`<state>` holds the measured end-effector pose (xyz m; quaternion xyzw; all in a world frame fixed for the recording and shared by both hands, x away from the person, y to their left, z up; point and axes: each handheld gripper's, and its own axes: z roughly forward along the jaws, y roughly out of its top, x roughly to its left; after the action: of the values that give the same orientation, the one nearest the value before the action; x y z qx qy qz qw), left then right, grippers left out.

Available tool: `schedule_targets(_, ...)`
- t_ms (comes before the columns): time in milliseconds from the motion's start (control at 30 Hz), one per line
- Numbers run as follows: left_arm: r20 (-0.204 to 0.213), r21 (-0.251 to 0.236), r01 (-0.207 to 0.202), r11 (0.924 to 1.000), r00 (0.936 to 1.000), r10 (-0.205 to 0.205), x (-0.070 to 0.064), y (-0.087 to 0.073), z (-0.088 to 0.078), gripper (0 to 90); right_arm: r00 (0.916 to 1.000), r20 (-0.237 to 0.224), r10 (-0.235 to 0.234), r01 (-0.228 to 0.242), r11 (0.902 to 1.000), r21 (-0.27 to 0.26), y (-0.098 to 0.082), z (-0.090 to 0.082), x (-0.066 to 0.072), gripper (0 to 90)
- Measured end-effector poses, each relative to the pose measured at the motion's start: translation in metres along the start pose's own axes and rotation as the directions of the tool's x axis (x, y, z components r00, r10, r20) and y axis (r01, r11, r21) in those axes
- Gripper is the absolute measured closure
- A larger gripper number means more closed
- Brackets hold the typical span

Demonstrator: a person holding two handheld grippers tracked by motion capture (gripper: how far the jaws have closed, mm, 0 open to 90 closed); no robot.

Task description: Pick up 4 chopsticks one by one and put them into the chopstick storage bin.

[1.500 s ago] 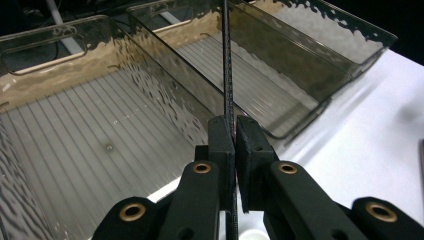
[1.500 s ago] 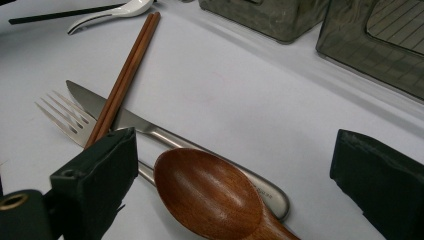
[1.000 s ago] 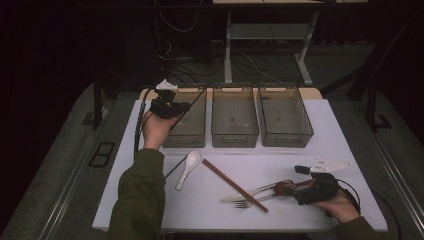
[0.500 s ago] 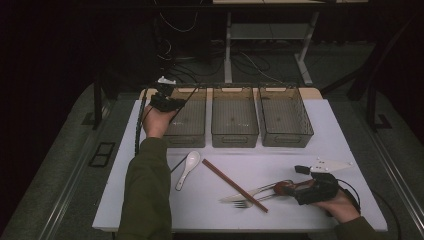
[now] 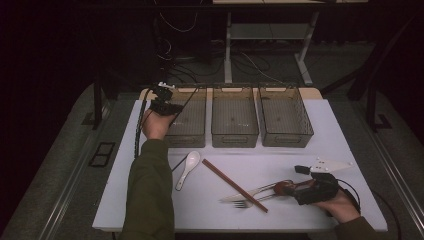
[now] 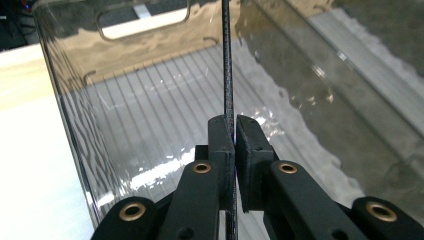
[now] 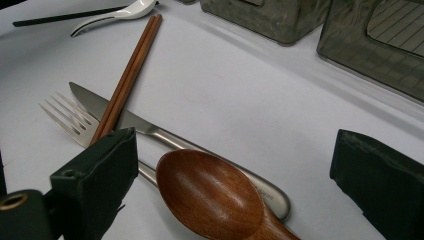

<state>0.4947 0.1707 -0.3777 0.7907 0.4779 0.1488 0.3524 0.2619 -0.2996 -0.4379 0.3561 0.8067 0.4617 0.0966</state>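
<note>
Over the ribbed smoky bin (image 6: 150,115), left claw (image 6: 234,131) pinches a thin black stick (image 6: 226,60); right claw (image 7: 240,185) spread.

On the white desk (image 5: 320,125) we see 3 smoky clear plastic bins in a row along the far edge: the left bin (image 5: 187,120), the middle bin (image 5: 234,117) and the right bin (image 5: 285,116). The left claw (image 5: 165,97) sits over the left bin's near-left corner, with a thin black rod (image 6: 227,65) upright between its jaws, inside that bin. Before the bins, a white ceramic spoon (image 5: 188,168) lies left of a pair of reddish-brown wooden chopsticks (image 5: 234,185). The chopsticks cross over a steel fork (image 7: 70,117) and a steel knife (image 7: 165,137). A brown wooden spoon (image 7: 210,192) rests on the knife, between the right claw's (image 7: 235,175) jaws, at the near right.
</note>
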Motion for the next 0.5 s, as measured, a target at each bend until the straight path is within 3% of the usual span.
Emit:
schedule_targets(200, -0.014, 0.036, 0.011, 0.9993, 0.9999, -0.01, 0.0005, -0.004, 0.005, 84.0, 1.0, 0.001, 0.0, 0.0, 1.0, 0.0, 0.0, 0.0001, 0.0, 5.0)
schedule_targets(267, -0.021, 0.033, 0.006, 0.9994, 0.9998, -0.005, 0.0, -0.004, 0.0054, 80.3, 1.0, 0.001, 0.0, 0.0, 1.0, 0.0, 0.0, 0.0002, 0.0001, 5.0)
schedule_targets(333, -0.022, 0.028, -0.003, 0.9996, 0.9998, 0.003, -0.0008, -0.0035, 0.0055, 70.2, 1.0, 0.001, -0.001, 0.001, 1.0, 0.0, 0.0, 0.0003, 0.0, 5.0)
schedule_targets(500, 0.011, 0.002, -0.004, 1.0, 0.9999, 0.004, -0.0017, -0.0023, 0.0039, 62.1, 1.0, 0.001, 0.0, 0.0, 1.0, 0.0, 0.0, 0.0001, -0.0001, 5.0)
